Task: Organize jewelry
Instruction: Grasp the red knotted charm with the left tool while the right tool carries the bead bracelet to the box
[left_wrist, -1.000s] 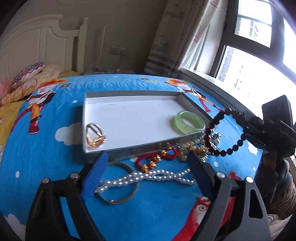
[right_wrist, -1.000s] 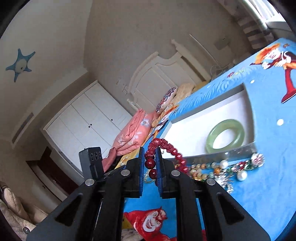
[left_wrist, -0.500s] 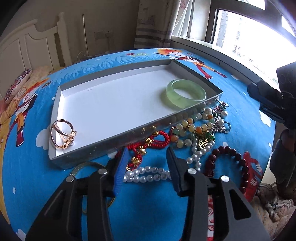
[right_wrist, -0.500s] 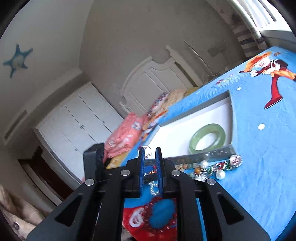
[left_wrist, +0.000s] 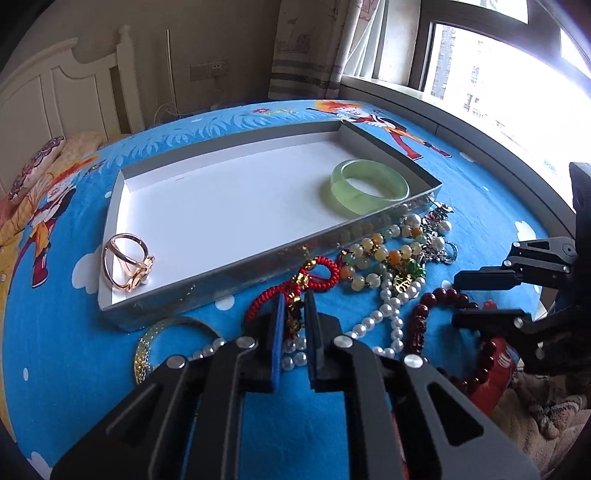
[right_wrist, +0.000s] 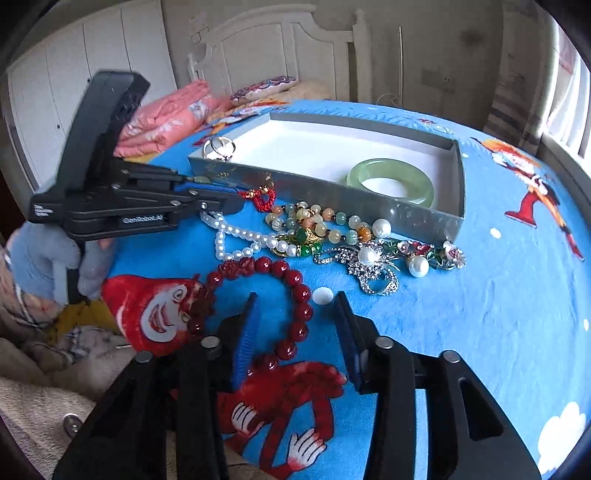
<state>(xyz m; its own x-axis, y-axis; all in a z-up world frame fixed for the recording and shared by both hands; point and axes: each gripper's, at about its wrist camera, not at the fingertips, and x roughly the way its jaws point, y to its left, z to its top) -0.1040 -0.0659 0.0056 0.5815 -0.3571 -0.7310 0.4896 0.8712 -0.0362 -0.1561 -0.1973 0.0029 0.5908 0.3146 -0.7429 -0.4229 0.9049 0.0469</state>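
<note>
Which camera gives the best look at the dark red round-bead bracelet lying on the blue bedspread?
The right wrist view: the dark red bead bracelet fills the foreground as almost a whole loop. In the left wrist view it lies at the edge, partly hidden behind the other gripper's fingers.

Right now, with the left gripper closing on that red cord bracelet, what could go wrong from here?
1. The left gripper is pinching the red cord bracelet directly over the pearl necklace; lifting may drag the pearls along.
2. The cord lies against the tray wall and could snag there.
3. The open right gripper straddles the dark red bead bracelet and might nudge it.
</note>
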